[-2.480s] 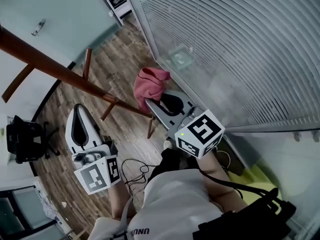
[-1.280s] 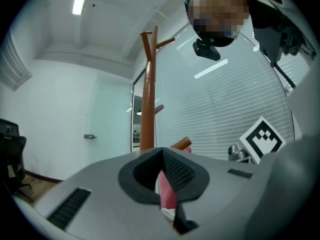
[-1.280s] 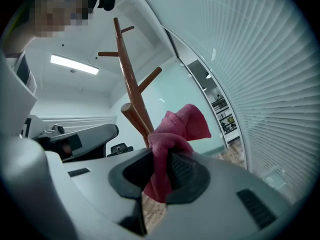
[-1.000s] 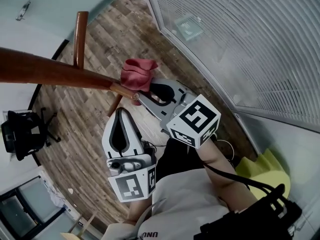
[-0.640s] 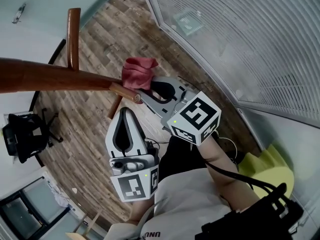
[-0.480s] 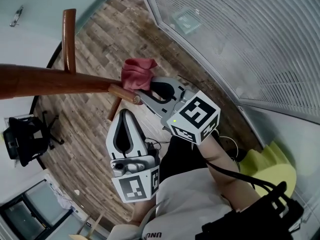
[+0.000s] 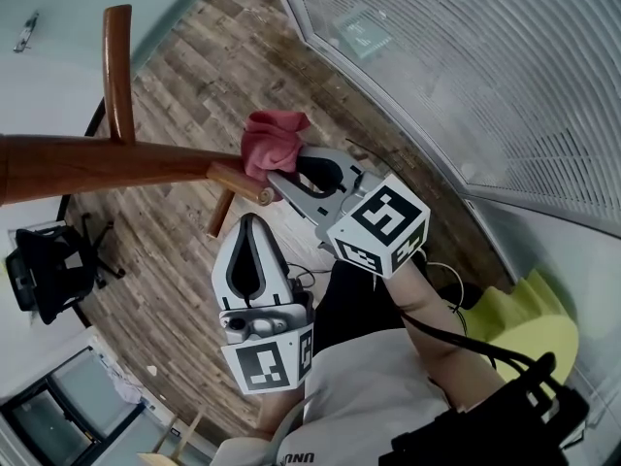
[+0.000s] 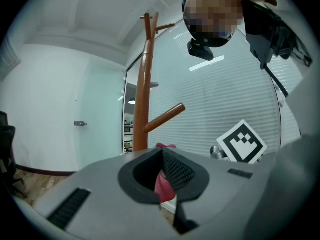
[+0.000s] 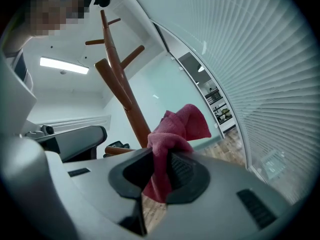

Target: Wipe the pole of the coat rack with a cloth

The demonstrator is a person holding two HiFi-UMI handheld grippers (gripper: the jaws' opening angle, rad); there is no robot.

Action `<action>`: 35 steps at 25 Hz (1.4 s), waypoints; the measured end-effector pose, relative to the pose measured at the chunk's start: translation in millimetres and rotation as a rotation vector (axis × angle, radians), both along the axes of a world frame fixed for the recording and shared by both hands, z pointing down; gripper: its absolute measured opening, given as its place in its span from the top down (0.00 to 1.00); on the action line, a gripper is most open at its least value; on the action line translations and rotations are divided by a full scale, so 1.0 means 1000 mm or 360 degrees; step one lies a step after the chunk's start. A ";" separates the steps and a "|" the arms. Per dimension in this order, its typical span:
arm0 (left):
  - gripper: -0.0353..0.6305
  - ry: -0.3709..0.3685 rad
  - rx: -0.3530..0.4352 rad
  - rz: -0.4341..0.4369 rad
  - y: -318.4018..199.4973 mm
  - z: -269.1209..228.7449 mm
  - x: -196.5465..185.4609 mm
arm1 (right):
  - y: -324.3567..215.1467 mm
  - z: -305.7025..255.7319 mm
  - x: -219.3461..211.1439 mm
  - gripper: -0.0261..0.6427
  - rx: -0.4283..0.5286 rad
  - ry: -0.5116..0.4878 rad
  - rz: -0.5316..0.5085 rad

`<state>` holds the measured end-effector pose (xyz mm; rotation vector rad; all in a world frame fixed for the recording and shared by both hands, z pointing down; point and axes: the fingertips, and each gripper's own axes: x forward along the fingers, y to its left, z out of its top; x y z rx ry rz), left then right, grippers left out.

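The brown wooden coat rack pole [image 7: 107,163] runs in from the left of the head view, with a curved peg [image 7: 116,66] above it. In the left gripper view the pole [image 8: 143,94] stands upright. A red cloth [image 7: 271,141] hangs bunched right beside the pole's lower part. My right gripper [image 7: 278,175] is shut on this cloth [image 9: 176,129], with the pole [image 9: 124,96] just behind it. My left gripper [image 7: 248,223] sits just below the pole, next to the right one. It [image 8: 162,153] is shut and holds nothing.
A glass wall with white blinds [image 7: 485,76] runs along the right, over a wood plank floor [image 7: 204,76]. A black office chair [image 7: 47,265] stands at the left. Cables [image 7: 303,280] lie by the person's legs. A yellow-green object [image 7: 529,323] is at lower right.
My left gripper has come up and to the right, close beside the right gripper under the pole. The right gripper still holds the cloth by the pole, almost unmoved over the last second.
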<state>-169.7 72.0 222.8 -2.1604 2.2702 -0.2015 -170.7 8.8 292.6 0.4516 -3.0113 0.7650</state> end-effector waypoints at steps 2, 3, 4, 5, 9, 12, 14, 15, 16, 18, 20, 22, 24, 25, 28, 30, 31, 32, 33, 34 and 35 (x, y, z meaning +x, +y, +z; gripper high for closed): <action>0.93 -0.0002 -0.0009 0.0004 -0.001 0.003 0.001 | -0.001 0.005 0.000 0.85 -0.0014 0.0001 0.0005; 0.93 -0.0002 -0.0015 0.0007 0.000 0.005 0.002 | -0.001 0.007 0.000 0.85 -0.0024 -0.0001 0.0007; 0.93 0.0000 -0.0023 0.0010 0.001 0.006 0.002 | 0.000 0.009 0.000 0.85 -0.0034 -0.0004 0.0008; 0.93 0.0002 -0.0030 0.0013 0.001 0.008 0.003 | 0.000 0.010 0.000 0.85 -0.0043 -0.0007 0.0011; 0.93 0.0014 -0.0056 0.0034 0.000 0.014 0.006 | -0.001 0.017 0.000 0.85 -0.0072 -0.0005 0.0014; 0.93 0.0030 -0.0077 0.0048 -0.001 0.019 0.007 | -0.001 0.023 0.001 0.85 -0.0094 0.0003 0.0018; 0.93 0.0028 -0.0083 0.0054 -0.002 0.020 0.007 | -0.001 0.026 0.000 0.85 -0.0106 0.0005 0.0023; 0.93 0.0026 -0.0085 0.0057 -0.002 0.020 0.007 | -0.001 0.027 0.000 0.85 -0.0110 0.0007 0.0024; 0.93 0.0025 -0.0085 0.0060 -0.002 0.021 0.007 | 0.000 0.028 -0.001 0.85 -0.0114 0.0010 0.0025; 0.93 0.0022 -0.0088 0.0066 0.000 0.020 0.006 | 0.001 0.029 -0.002 0.85 -0.0120 0.0017 0.0029; 0.93 0.0013 -0.0096 0.0077 0.001 0.020 0.007 | 0.003 0.031 -0.002 0.85 -0.0126 0.0030 0.0039; 0.93 0.0005 -0.0101 0.0089 0.000 0.020 0.008 | 0.002 0.034 -0.002 0.85 -0.0134 0.0041 0.0046; 0.93 0.0005 -0.0105 0.0090 -0.002 0.021 0.008 | 0.001 0.037 -0.003 0.85 -0.0146 0.0040 0.0042; 0.93 0.0003 -0.0108 0.0088 -0.003 0.022 0.009 | 0.000 0.038 -0.003 0.85 -0.0152 0.0040 0.0040; 0.93 0.0000 -0.0119 0.0088 -0.004 0.024 0.007 | -0.001 0.043 -0.004 0.85 -0.0173 0.0045 0.0039; 0.93 -0.0002 -0.0126 0.0089 -0.003 0.025 0.006 | 0.001 0.045 -0.005 0.85 -0.0183 0.0045 0.0041; 0.93 -0.0001 -0.0129 0.0090 -0.002 0.026 0.005 | 0.001 0.046 -0.005 0.85 -0.0187 0.0044 0.0043; 0.93 0.0004 -0.0134 0.0092 -0.002 0.027 0.005 | 0.001 0.047 -0.005 0.85 -0.0192 0.0045 0.0044; 0.93 0.0014 -0.0140 0.0093 -0.003 0.028 0.005 | 0.001 0.048 -0.006 0.85 -0.0197 0.0046 0.0045; 0.93 0.0026 -0.0146 0.0094 -0.004 0.030 0.005 | 0.000 0.049 -0.006 0.85 -0.0202 0.0047 0.0044; 0.93 0.0037 -0.0153 0.0095 -0.005 0.031 0.004 | 0.000 0.050 -0.006 0.85 -0.0207 0.0048 0.0043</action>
